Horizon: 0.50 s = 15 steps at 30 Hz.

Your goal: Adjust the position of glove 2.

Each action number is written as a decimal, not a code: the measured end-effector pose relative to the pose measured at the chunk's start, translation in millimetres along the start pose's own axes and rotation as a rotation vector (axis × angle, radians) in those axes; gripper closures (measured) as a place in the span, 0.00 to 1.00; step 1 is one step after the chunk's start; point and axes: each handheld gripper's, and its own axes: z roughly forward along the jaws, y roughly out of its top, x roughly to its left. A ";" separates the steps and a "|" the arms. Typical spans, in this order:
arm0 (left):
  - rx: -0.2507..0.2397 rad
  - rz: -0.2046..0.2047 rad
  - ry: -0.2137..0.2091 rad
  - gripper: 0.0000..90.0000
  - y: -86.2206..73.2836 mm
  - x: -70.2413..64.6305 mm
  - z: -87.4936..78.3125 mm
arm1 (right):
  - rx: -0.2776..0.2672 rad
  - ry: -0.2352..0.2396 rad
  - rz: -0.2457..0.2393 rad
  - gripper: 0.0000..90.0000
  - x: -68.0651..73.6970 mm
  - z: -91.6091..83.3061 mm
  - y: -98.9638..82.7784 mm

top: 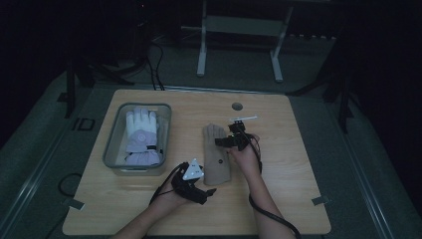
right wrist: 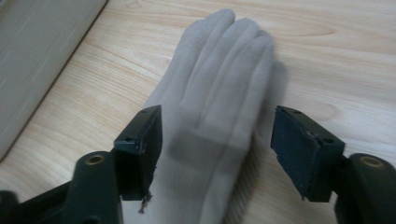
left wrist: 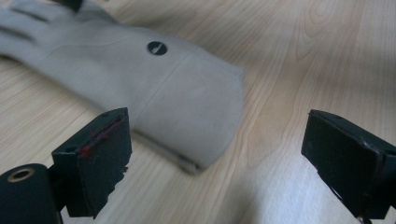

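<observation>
Beige glove [top: 217,154] lies flat on the wooden tabletop [top: 288,164]; left gripper [left wrist: 215,154] and right gripper [right wrist: 217,144] jaws apart, gripping nothing.

I am counting two gloves: one beige glove [top: 217,155] lying flat on the one wooden table [top: 288,199], and one white glove [top: 142,134] sitting inside the one clear plastic bin [top: 110,149]. I am working two grippers.

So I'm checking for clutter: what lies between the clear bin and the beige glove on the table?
Nothing: in the high view, only bare wooden table separates the clear bin from the beige glove.
</observation>
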 end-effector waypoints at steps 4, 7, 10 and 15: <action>0.046 0.044 0.001 0.14 3.9 3.1 9.9 | 0.048 -0.005 0.013 0.37 -0.5 16.8 1.5; 0.069 0.048 0.002 0.18 4.8 6.1 15.5 | 0.082 -0.010 0.022 0.42 -2.1 23.6 -0.3; 0.102 0.070 0.001 0.22 4.5 5.8 21.1 | 0.087 0.008 0.049 0.56 -4.6 23.1 -1.3; 0.166 0.114 0.005 0.27 7.3 2.2 27.1 | 0.087 0.002 0.034 0.73 -4.5 20.2 -2.8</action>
